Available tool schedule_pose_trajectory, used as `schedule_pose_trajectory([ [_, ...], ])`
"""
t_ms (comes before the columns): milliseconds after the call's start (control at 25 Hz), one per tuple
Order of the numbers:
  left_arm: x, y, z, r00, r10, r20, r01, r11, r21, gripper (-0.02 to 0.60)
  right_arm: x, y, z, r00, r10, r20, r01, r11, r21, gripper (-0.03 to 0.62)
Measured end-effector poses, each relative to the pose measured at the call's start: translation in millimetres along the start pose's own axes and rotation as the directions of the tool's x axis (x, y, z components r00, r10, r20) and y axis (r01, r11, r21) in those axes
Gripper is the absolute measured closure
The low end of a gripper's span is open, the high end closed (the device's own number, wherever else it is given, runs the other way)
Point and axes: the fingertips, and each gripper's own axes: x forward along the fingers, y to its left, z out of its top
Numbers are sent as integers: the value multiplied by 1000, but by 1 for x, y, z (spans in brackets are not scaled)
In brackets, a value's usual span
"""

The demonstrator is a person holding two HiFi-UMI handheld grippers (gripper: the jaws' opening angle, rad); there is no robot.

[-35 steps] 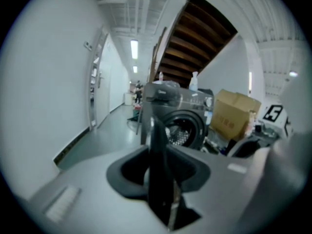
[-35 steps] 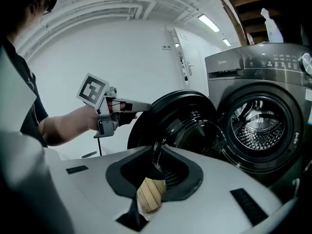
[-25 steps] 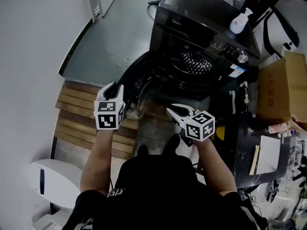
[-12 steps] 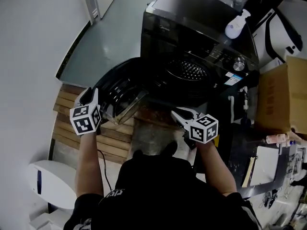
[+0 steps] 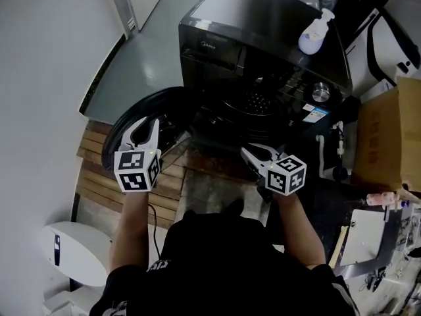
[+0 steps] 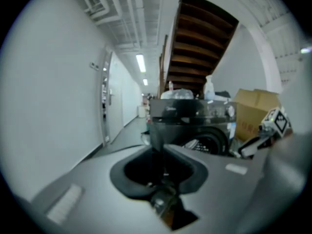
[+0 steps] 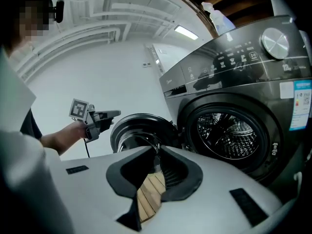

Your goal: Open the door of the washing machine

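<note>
The black washing machine [image 5: 263, 38] stands ahead with its round door [image 5: 164, 96] swung wide open to the left, baring the steel drum [image 7: 229, 133]. My left gripper [image 5: 145, 129] hovers in front of the open door, just off its rim. Its jaws are a little apart and closing, with nothing between them. From the right gripper view, the left gripper [image 7: 114, 114] sits to the left of the door [image 7: 141, 130], not touching it. My right gripper [image 5: 248, 152] hangs below the drum opening, fingers together and empty.
A white spray bottle [image 5: 314, 35] stands on top of the machine. A cardboard box [image 5: 388, 137] is at the right, with a cluttered bench [image 5: 368, 236] below it. A wooden pallet [image 5: 99, 176] lies under the door, a white round stool [image 5: 72, 252] at the lower left and a wall at the left.
The door has swung further open to the left. My left gripper went out left with it, then came back a little and off the rim. The right gripper drifted slightly right.
</note>
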Motion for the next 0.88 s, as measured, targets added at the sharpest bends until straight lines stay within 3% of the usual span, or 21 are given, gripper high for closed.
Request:
schedule_pose_trajectory([
  [280, 35, -94, 12, 982, -191, 14, 191, 980, -53, 511, -32, -40, -2, 998, -50, 37, 49, 998, 41, 567],
  [400, 47, -125, 18, 971, -240, 13, 241, 969, -58, 518, -48, -58, -3, 996, -80, 43, 77, 996, 53, 582],
  [880, 69, -197, 56, 952, -304, 30, 302, 951, 70, 566, -118, -106, 25, 979, -158, 125, 155, 987, 30, 594],
])
